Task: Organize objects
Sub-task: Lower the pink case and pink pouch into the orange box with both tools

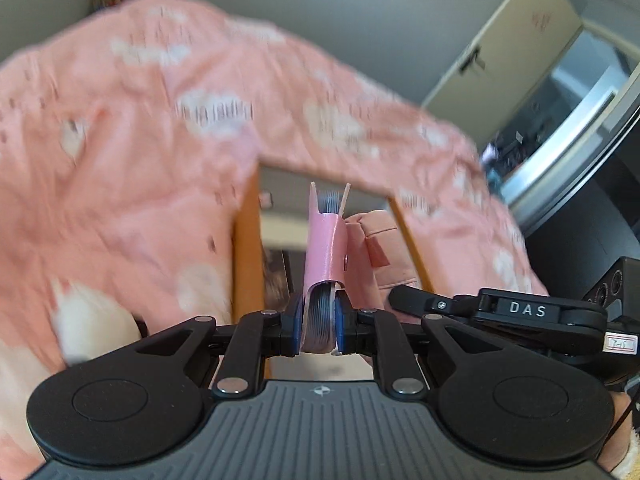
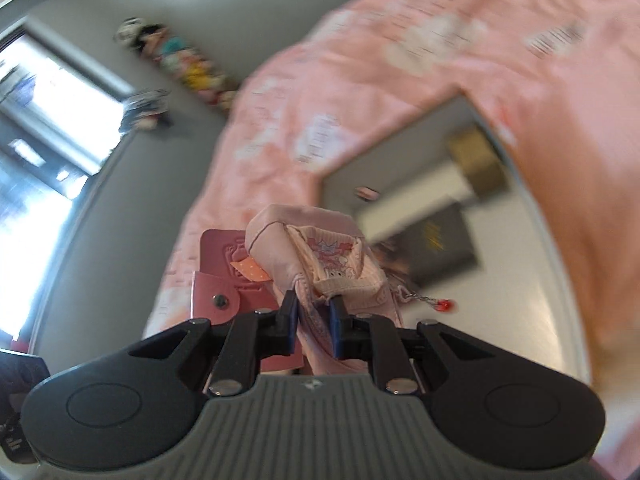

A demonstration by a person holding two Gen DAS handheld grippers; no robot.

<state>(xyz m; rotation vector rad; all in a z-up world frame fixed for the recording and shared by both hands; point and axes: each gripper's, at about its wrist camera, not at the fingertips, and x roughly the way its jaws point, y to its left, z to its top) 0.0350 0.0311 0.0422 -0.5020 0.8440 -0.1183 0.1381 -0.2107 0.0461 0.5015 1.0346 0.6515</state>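
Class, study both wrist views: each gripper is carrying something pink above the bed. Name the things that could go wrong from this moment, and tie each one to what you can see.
1. The left gripper pinches the pink notebook only at its bottom edge, pages fanning; it may swing or slip.
2. The right gripper holds the soft pink pouch by one end, so it could sag, and its open flap might spill contents.
3. The two items sit close together; they may bump, or the pouch's red charm could snag.
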